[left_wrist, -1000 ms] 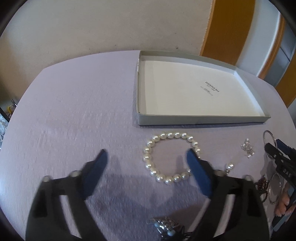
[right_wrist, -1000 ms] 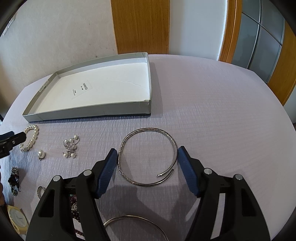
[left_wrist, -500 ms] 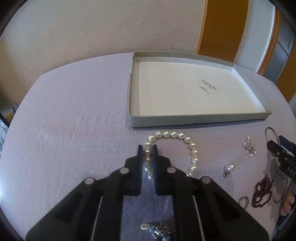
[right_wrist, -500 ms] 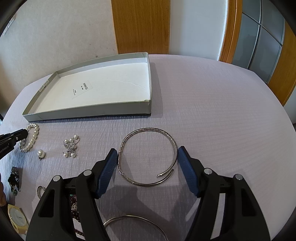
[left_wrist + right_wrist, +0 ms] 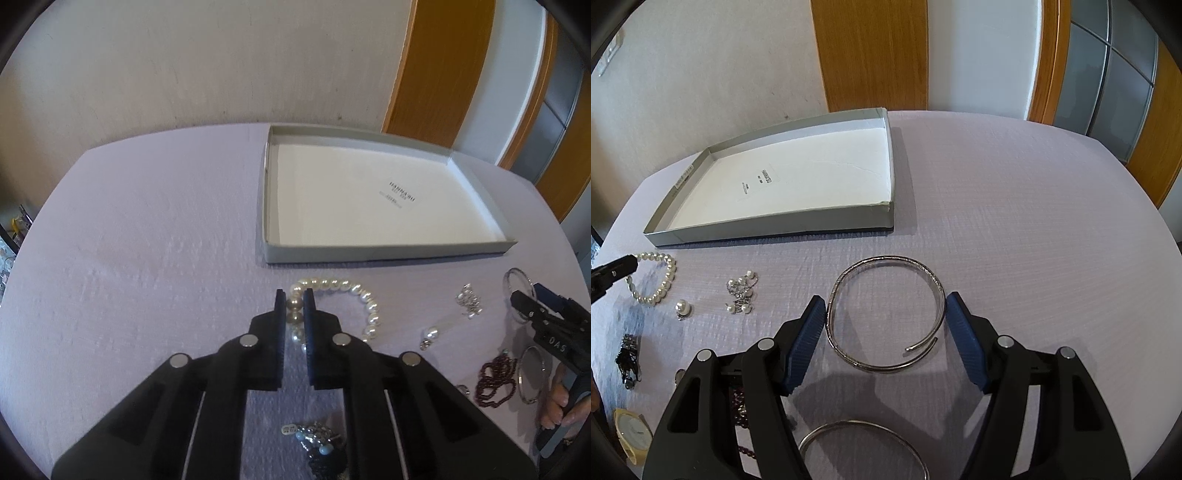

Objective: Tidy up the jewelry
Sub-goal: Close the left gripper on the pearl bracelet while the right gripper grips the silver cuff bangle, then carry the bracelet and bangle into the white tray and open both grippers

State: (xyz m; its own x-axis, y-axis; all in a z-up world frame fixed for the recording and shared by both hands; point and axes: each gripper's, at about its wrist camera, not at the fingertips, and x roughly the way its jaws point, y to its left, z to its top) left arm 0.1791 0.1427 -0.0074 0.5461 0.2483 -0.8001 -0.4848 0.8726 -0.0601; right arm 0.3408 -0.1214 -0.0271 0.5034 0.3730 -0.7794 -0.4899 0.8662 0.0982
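Note:
My left gripper [image 5: 294, 302] is shut on the left side of a white pearl bracelet [image 5: 334, 285]. The pinched beads sit between its pads, and the rest of the loop trails to the right on the lilac tablecloth. From the right wrist view the left gripper [image 5: 613, 271] holds the bracelet [image 5: 666, 282] at the far left. My right gripper [image 5: 886, 301] stands open and low, its blue pads on either side of a silver open collar necklace [image 5: 925, 275] that lies flat. A shallow grey box [image 5: 388, 254] with a white floor lies beyond, with nothing in it.
Loose on the cloth are a cluster of small pearl earrings [image 5: 740, 291], a single pearl earring [image 5: 682, 308], a dark red bead strand [image 5: 496, 380], silver bangles [image 5: 864, 441], a gold watch [image 5: 631, 435] and dark pieces [image 5: 317, 439]. The round table's edge curves close at left and right.
My left gripper went from wide open to shut on the bracelet's left side, then rose a little, pulling the loop out of round. The right gripper and the collar necklace stayed put.

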